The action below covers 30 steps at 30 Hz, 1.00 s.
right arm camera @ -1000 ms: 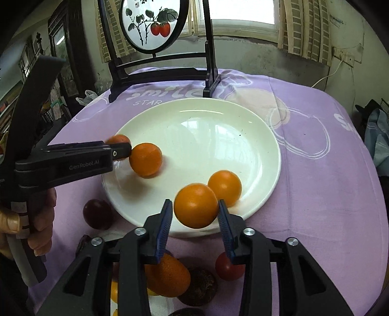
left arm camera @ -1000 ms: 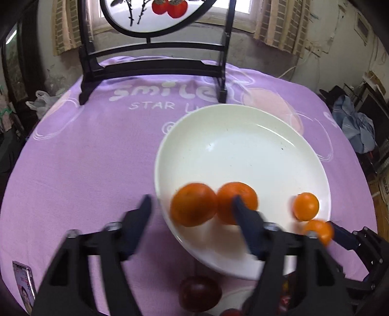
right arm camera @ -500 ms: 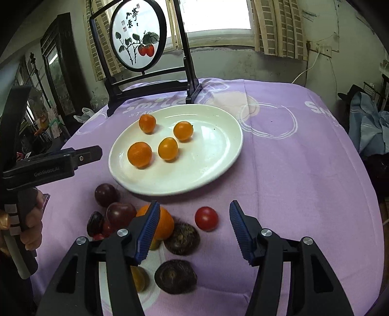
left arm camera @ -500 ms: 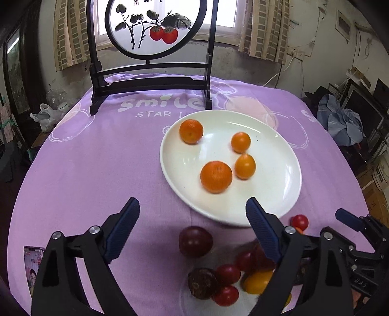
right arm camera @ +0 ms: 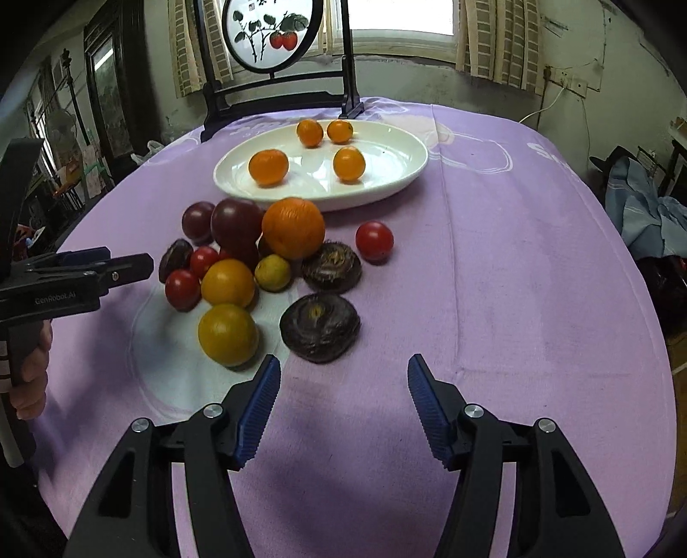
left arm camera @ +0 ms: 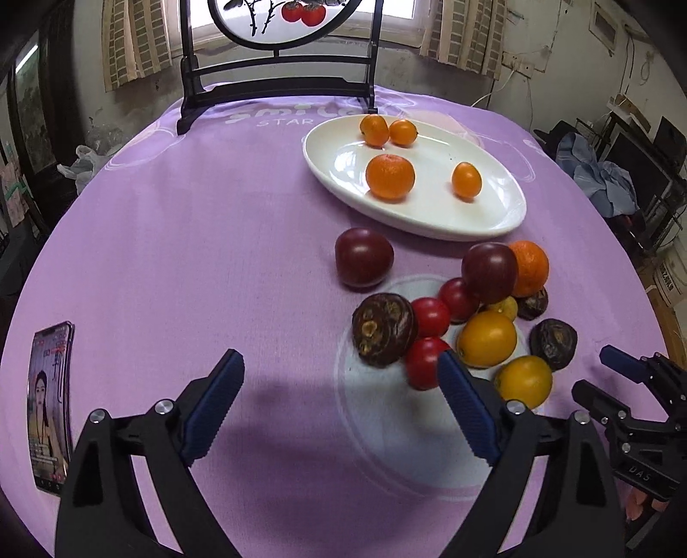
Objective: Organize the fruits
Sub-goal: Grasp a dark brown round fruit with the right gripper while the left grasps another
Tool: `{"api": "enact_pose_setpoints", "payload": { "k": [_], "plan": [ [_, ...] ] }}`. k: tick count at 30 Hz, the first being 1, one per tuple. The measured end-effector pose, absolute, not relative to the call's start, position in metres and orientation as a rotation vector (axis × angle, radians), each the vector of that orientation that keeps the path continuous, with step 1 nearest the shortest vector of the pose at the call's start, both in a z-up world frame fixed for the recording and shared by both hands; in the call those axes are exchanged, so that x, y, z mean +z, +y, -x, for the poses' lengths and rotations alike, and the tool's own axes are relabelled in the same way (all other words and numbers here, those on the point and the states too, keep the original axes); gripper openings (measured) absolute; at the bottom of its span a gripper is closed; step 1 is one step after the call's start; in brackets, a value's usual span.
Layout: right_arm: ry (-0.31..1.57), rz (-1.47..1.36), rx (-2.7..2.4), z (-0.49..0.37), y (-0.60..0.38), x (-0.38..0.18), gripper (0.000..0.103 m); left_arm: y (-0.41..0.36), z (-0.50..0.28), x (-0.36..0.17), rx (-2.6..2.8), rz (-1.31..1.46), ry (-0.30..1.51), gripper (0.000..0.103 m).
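A white plate (left arm camera: 493, 214) (right arm camera: 399, 180) holds several small oranges (left arm camera: 390, 176) (right arm camera: 268, 166). In front of it a heap of loose fruit lies on the purple cloth: dark plums (left arm camera: 363, 256) (right arm camera: 235, 223), a big orange (right arm camera: 293, 227), red tomatoes (right arm camera: 374, 240) (left arm camera: 429, 316), yellow fruits (right arm camera: 227, 334) (left arm camera: 486, 339) and dark wrinkled passion fruits (right arm camera: 320, 327) (left arm camera: 383, 329). My left gripper (left arm camera: 339, 401) is open and empty, left of and short of the heap. My right gripper (right arm camera: 343, 405) is open and empty, just short of a passion fruit.
A black stand with a round painted panel (right arm camera: 275, 30) stands behind the plate. A phone (left arm camera: 49, 403) lies at the table's left edge. The left gripper shows in the right wrist view (right arm camera: 107, 268). Clothes (right arm camera: 644, 206) lie on furniture to the right.
Both grippers have let go of oranges onto the plate, opened wide and drawn back toward the table's near side. The heap of loose fruit has come into view.
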State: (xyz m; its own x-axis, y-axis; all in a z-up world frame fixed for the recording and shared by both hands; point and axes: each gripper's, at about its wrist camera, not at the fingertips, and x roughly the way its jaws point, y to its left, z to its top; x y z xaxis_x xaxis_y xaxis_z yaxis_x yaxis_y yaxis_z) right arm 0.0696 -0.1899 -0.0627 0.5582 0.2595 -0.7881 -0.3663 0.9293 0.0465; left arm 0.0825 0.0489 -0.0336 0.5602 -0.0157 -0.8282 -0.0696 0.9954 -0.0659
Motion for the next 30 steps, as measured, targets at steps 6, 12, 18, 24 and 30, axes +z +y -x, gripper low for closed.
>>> {"api": "enact_pose_setpoints", "payload": {
  "k": [6,12,18,24,30],
  "plan": [
    [0.936,0.16,0.358,-0.083,-0.178,-0.074,0.062,0.053,-0.073,-0.042,0.026,0.087,0.995,0.09],
    [0.926,0.175,0.36,-0.101,-0.164,-0.078,0.056,0.057,-0.077,-0.05,0.026,0.086,1.022,0.09],
    [0.912,0.169,0.377,-0.103,-0.163,-0.077,0.048,0.056,-0.082,-0.053,0.029,0.069,1.042,0.09],
    [0.912,0.115,0.387,-0.098,-0.174,-0.072,0.048,0.053,-0.087,-0.058,0.032,0.038,1.05,0.09],
    [0.903,0.062,0.395,-0.092,-0.185,-0.069,0.048,0.047,-0.097,-0.065,0.024,-0.046,1.046,0.09]
  ]
}}
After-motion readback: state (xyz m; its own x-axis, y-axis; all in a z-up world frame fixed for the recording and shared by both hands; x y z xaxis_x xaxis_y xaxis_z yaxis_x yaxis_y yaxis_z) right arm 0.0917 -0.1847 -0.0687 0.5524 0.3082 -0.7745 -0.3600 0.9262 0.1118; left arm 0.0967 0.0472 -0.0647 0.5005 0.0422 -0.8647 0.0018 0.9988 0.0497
